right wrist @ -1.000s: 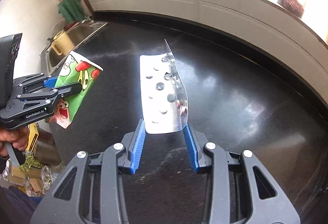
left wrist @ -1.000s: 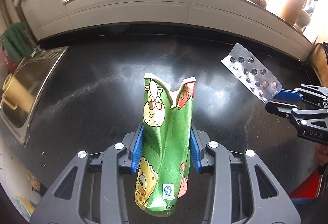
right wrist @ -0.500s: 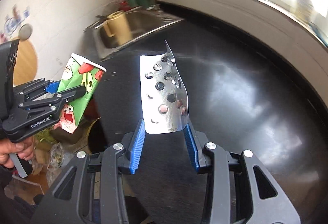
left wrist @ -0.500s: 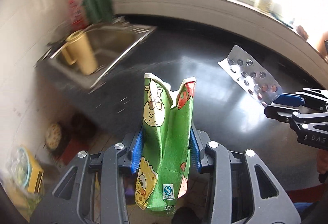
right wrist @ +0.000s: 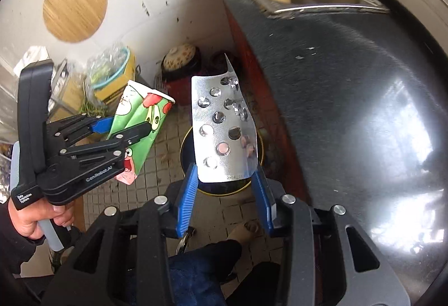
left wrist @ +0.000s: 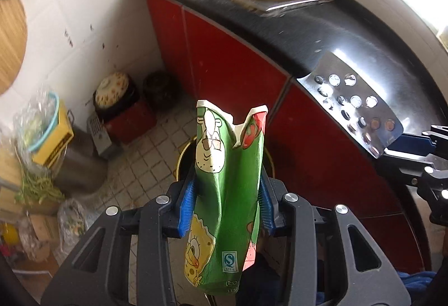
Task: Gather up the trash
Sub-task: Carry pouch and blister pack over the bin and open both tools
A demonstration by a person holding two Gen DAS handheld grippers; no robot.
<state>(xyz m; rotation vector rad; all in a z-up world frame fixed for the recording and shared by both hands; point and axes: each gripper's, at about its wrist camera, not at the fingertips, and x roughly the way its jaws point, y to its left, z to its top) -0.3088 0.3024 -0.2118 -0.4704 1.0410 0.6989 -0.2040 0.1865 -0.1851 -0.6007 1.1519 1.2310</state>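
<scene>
Trash rides in both grippers: a crushed green cartoon cup (left wrist: 226, 194) at the centre of the left wrist view, a silver blister pack (right wrist: 224, 132) at the centre of the right. At the left of both views, floor clutter crowds the wall: a yellow box (left wrist: 53, 138), a steel pot (left wrist: 81, 166), green beans (left wrist: 36, 188). Below the held pieces a dark, yellow-rimmed bin (right wrist: 224, 188) sits on the tiled floor beside red cabinet doors (left wrist: 224, 54); the black counter (right wrist: 350, 82) fills the right. Only the right wrist view shows the person's hand (right wrist: 30, 216) and a round wooden board (right wrist: 75, 6). The left gripper (left wrist: 226, 202) is clamped on the cup, the right gripper (right wrist: 224, 194) on the pack's lower edge.
</scene>
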